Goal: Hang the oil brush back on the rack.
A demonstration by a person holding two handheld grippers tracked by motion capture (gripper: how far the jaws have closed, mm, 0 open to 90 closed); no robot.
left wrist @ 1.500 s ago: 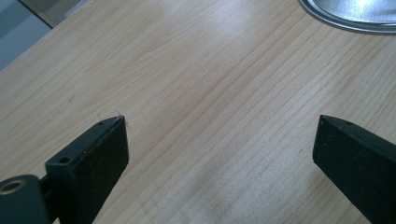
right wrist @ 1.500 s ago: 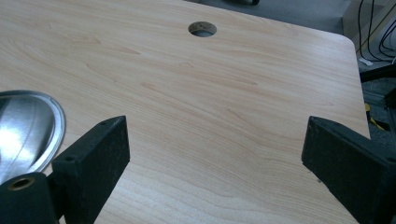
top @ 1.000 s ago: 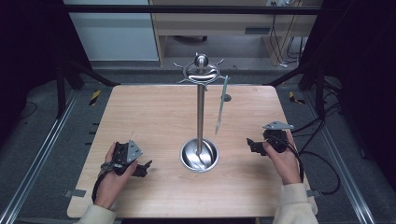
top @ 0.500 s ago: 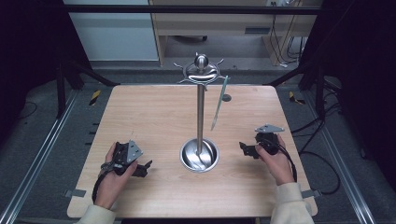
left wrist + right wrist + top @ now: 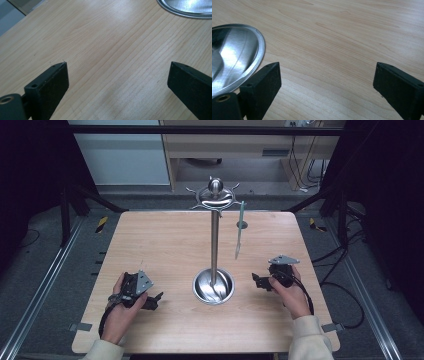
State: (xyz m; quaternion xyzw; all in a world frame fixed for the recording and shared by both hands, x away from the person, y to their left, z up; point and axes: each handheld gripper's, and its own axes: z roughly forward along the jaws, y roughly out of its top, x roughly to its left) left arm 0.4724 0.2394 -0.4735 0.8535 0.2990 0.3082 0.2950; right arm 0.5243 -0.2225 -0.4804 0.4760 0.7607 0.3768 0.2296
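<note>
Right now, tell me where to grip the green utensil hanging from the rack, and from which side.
Grip the green utensil on its slim shaft below the hook, coming from the right with the right gripper, probably. It hangs near-vertical, right of the steel pole, so that side is free; jaws close horizontally across it.

Bare wood lies open across the desk [image 5: 150, 245] on both sides, and each tool has room between its parted jaws over plain boards. The one obstacle stands mid-desk: a metal stand [image 5: 214, 245] with a round dished base [image 5: 213, 286], a tall pole and hooks at the top. A slim green utensil [image 5: 239, 231] hangs right of the pole, narrowing the passage there.
</note>
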